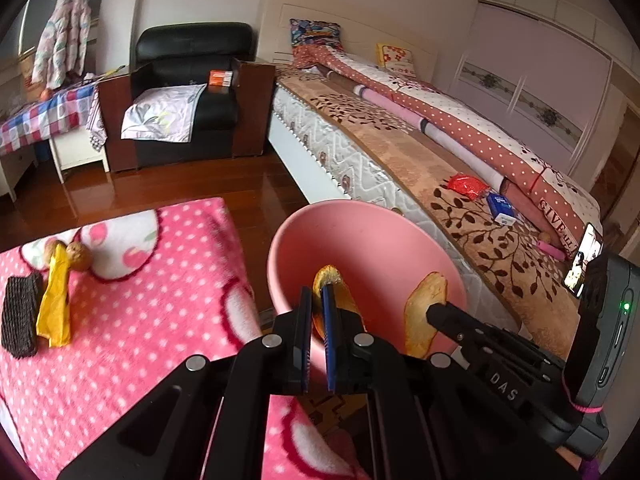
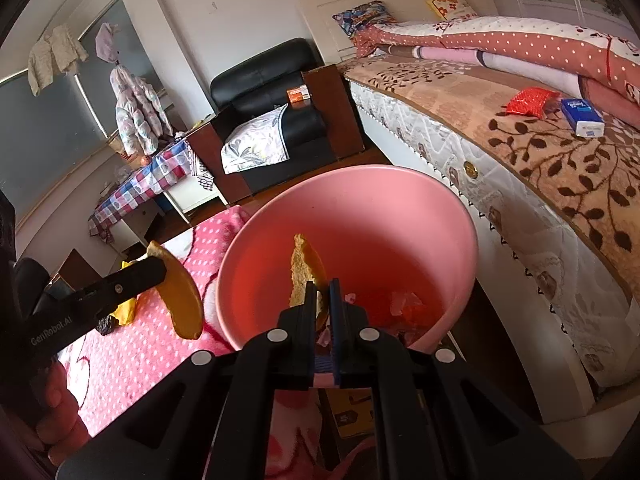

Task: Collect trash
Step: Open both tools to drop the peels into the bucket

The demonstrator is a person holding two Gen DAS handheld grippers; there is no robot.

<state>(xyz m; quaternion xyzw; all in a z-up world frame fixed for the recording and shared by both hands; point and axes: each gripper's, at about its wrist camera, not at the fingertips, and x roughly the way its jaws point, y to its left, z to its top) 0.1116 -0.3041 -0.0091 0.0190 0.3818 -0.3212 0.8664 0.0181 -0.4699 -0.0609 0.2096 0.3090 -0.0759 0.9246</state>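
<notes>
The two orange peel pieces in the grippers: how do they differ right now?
Left gripper's peel hangs beside the pink bin, over the pink blanket; right gripper's peel is over the bin's opening. In the right wrist view, the left peel shows orange skin, the right peel mostly pale pith. Both are pinched in shut grippers.

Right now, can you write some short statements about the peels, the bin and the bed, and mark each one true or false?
1. Each gripper, left and right, holds an orange peel. True.
2. The pink bin is empty. False: wrappers lie at its bottom.
3. A yellow wrapper lies on the pink blanket. True.
4. The red packet lies on the floor. False: it lies on the bed.
</notes>
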